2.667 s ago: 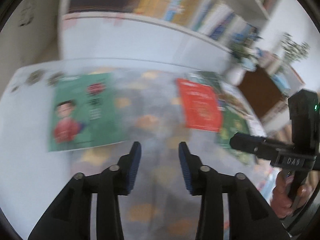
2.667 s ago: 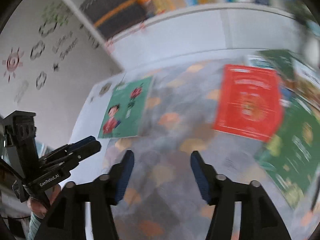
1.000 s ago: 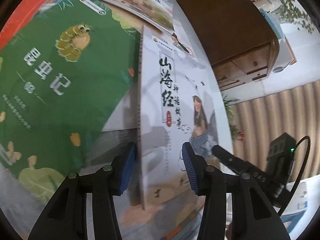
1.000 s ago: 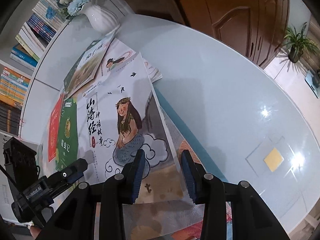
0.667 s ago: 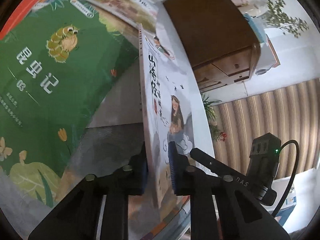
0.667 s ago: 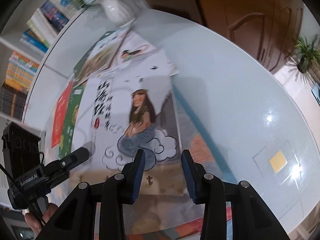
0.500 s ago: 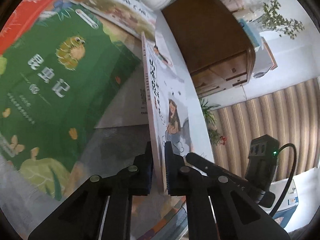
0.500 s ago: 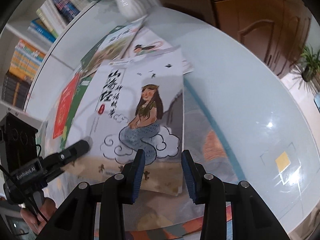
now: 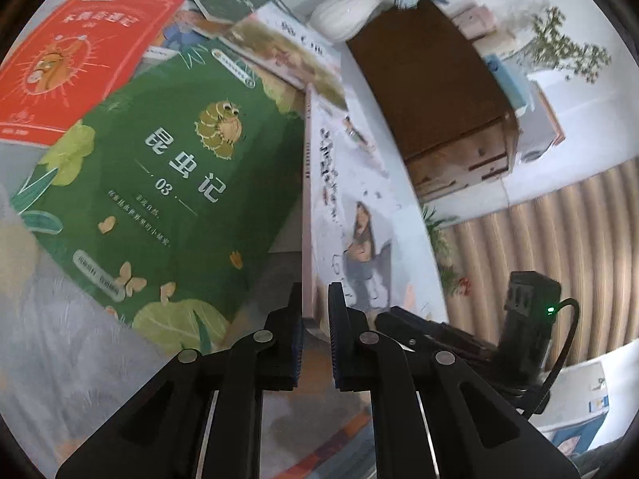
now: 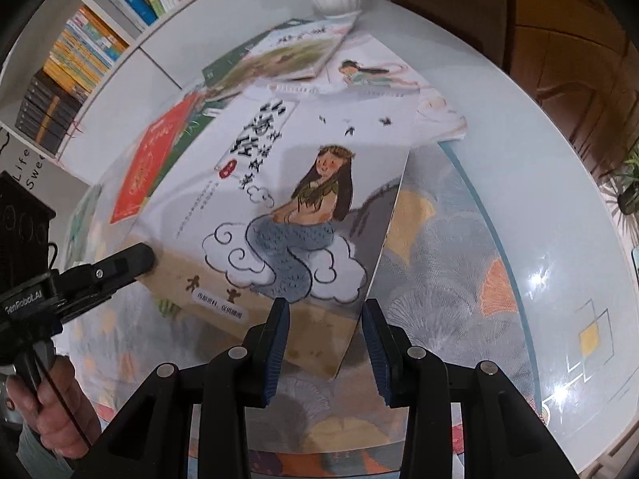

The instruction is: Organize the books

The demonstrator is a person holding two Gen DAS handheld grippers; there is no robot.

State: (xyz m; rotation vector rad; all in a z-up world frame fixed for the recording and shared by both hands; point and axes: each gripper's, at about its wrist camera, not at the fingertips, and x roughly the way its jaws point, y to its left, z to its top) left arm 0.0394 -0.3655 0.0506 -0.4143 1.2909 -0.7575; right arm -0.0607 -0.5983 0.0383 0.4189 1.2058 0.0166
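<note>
A white book with a mermaid on its cover [image 10: 303, 207] is tilted up off the patterned mat [image 10: 439, 263]. My left gripper [image 9: 315, 307] is shut on the book's near edge by the spine [image 9: 309, 207]; from the right wrist its fingertip [image 10: 137, 257] shows at the book's lower left corner. My right gripper [image 10: 325, 311] hovers open over the book's lower right corner, its pads apart from the cover. A green insect book [image 9: 167, 199], a red book [image 9: 80, 60] and a landscape picture book [image 9: 287, 52] lie overlapping behind.
A white vase [image 9: 347, 12] with flowers stands at the table's far end beside a brown cabinet [image 9: 439, 92]. A white bookshelf [image 10: 80, 60] full of books runs along the wall. The glass table top [image 10: 539, 159] curves round to the right. A hand [image 10: 52, 419] holds the left gripper.
My left gripper closed on the mermaid book's spine edge and raised it, so the book now stands tilted. My right gripper rolled and shifted over the book's lower corner, still open.
</note>
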